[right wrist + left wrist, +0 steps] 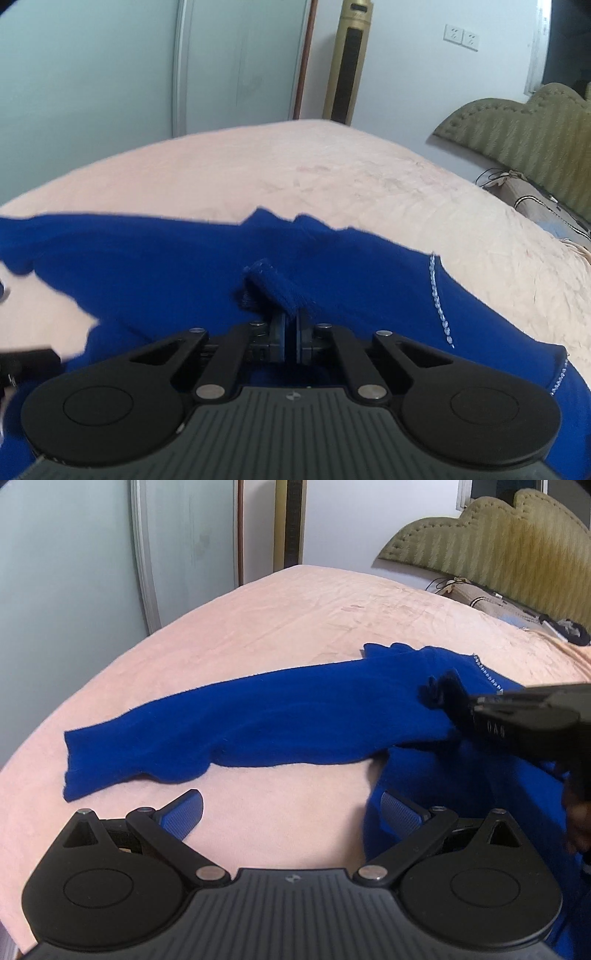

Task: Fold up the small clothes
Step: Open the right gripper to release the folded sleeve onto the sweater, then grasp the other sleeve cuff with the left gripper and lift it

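Right hand-held gripper [290,330]: closed tight on a fold of the blue garment [236,720], spread on the pink bed [280,613] ahead of it. Left hand-held gripper [291,812]: wide open, holding nothing, garment sleeve just ahead, right fingertip [400,812] over blue cloth.
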Tool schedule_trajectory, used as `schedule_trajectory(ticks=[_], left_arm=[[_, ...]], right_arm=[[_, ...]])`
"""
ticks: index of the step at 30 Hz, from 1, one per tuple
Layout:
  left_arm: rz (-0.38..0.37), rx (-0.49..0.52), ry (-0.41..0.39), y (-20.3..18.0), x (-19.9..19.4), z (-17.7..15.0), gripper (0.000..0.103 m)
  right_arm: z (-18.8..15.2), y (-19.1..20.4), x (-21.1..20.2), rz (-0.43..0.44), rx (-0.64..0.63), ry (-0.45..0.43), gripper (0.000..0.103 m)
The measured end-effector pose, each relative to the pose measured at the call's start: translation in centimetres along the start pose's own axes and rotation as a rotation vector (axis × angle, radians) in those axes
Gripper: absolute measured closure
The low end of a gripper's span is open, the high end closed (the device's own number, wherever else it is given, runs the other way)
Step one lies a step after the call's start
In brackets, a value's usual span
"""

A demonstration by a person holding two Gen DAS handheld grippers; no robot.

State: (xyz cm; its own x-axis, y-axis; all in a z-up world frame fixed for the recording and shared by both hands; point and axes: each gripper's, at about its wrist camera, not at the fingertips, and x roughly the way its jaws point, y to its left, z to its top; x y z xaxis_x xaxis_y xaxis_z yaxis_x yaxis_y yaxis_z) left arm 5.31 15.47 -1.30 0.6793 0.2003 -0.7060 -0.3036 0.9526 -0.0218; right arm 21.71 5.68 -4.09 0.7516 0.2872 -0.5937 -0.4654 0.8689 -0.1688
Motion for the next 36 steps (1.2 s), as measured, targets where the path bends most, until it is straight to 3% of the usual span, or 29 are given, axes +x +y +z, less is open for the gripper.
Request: schedule_trajectory(ticks=[4, 5, 6, 7, 11, 15, 17, 22, 25, 32, 36], left_arm=[[0.004, -0.009, 0.010, 0.2, 0.3, 0.0, 0.000], [0.000, -0.015, 0.013, 0.3, 0.4, -0.1, 0.000], [-0.002, -0.019, 0.014, 0.5, 0.4, -0.1, 0.000], [-0.001, -0.020, 0.013, 0.6, 0.3, -0.1, 0.000], [0.024, -0.037, 0.004, 1.4, 0.3, -0.2, 0.000], [0.047, -0.107, 0.009, 3.1, 0.3, -0.4, 0.000], [0.052, -0.145, 0.012, 4.1, 0.3, -0.5, 0.000], [0.054, -0.245, 0.003, 6.7, 0.3, -0.5, 0.000], [0.022, -0.331, -0.011, 8.0, 0.5, -0.5, 0.000], [-0.001, -0.481, -0.083, 9.6, 0.9, -0.6, 0.001], [0.027, -0.586, -0.144, 11.0, 1.5, -0.5, 0.001]], right_arm=[[0.0, 0.4, 0.2, 0.003, 0.008, -0.017, 0.093], [0.0, 0.3, 0.5, 0.019, 0.016, 0.005, 0.080], [-0.1, 0.1, 0.7, 0.032, 0.029, 0.027, 0.080], [-0.2, -0.1, 0.6, 0.032, 0.044, 0.027, 0.073], [-0.1, -1.0, -1.9, 0.033, 0.135, -0.023, 0.061], [-0.4, -2.1, -3.6, 0.072, 0.243, 0.001, 0.037], [-0.7, -2.0, -4.2, 0.061, 0.266, 0.023, 0.037], [-1.6, -1.5, -7.3, 0.116, 0.315, -0.048, 0.026], [-2.1, -1.1, -8.5, 0.113, 0.313, -0.063, 0.025], [-3.2, -1.1, -9.1, 0.105, 0.339, -0.050, 0.023], [-3.8, -1.3, -9.1, 0.105, 0.346, -0.038, 0.022]])
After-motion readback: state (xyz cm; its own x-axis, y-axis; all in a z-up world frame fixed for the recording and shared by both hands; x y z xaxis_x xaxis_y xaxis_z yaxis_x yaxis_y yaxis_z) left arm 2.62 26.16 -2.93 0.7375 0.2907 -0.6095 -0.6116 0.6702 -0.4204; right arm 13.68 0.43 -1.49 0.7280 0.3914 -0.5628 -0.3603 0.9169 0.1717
